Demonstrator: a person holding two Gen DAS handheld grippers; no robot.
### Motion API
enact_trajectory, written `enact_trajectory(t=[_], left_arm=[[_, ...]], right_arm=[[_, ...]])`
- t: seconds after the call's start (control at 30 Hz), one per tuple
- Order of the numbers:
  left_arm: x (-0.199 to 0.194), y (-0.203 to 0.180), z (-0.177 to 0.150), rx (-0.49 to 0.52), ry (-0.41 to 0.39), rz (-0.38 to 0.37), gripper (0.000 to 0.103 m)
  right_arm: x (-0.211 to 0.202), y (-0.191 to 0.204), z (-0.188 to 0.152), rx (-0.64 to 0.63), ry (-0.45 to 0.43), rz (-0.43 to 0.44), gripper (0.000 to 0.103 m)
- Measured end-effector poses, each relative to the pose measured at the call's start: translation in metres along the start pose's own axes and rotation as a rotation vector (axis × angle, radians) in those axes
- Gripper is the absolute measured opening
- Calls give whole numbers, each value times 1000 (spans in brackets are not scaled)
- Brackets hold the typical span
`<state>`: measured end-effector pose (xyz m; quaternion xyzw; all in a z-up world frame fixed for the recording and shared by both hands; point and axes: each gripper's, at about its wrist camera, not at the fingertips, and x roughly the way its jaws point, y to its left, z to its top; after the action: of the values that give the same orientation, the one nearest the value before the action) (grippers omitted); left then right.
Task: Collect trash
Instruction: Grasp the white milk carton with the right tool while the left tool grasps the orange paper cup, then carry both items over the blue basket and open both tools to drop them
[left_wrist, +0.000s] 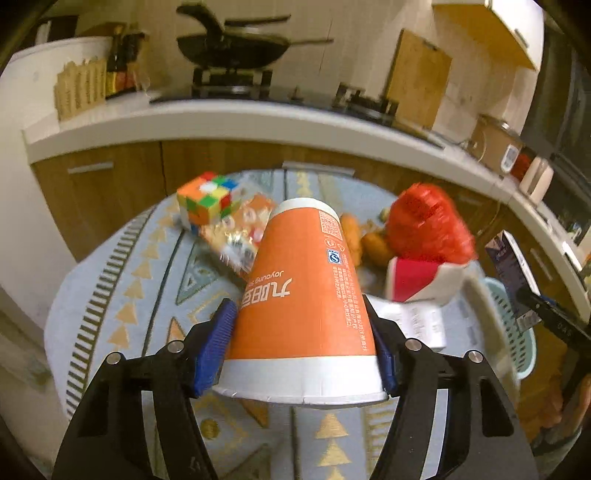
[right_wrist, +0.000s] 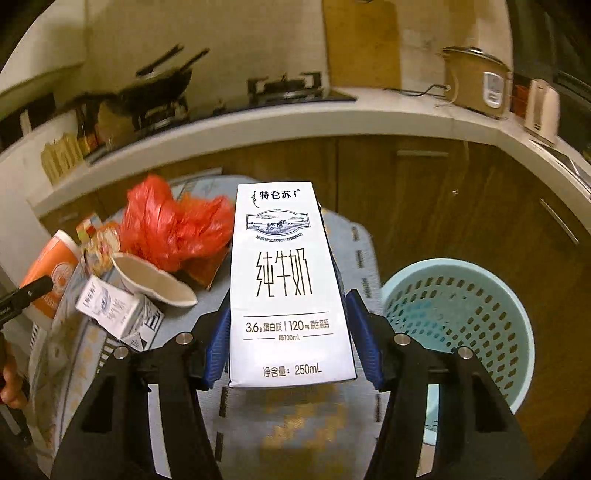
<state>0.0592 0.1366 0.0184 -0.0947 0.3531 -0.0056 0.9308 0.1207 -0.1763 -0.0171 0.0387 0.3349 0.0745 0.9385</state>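
The left tongs are held above the patterned bench, aimed forward and slightly down toward the kitchen counter. An orange paper cup is clamped between the blue pads, which press against its two sides near the wide white rim; the rim is turned toward the camera and the narrow base points away. Beyond the cup, a colour cube, a clear snack packet, a red plastic bag and a crushed red-and-white cup are seen lying on the bench, with a printed receipt just beside the crushed cup.

The right tongs are held level over the near edge of the bench, pointed toward the counter. A white milk carton is gripped upright between the pads, its printed face toward the camera and its sides touched by both pads. A pale blue perforated basket is seen on the floor to the right of the carton, below the tongs. On the bench to the left, a second small milk carton is lying on its side, with the flattened cup and the red bag behind it. The left tongs' orange cup is visible at the far left.
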Motion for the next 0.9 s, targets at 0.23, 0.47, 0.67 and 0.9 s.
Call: enact_trajectory(t=[0.23,0.47,0.67,0.9], left_arm=[[-25,-70,17,92,-98,-118,64],[-5,-191,11,263,-65,-279,64],[49,-276,-15,348,76,-379,64],[96,-320,-47,406,190,-378,65]], right_arm=[[-38,-55,-8,124,-54,-84,55],[-44,-128,-36,254,26,-244,55],[-36,-164,-60,307,124,-305,55],[-16,-183,-88,336,244,-339,55]])
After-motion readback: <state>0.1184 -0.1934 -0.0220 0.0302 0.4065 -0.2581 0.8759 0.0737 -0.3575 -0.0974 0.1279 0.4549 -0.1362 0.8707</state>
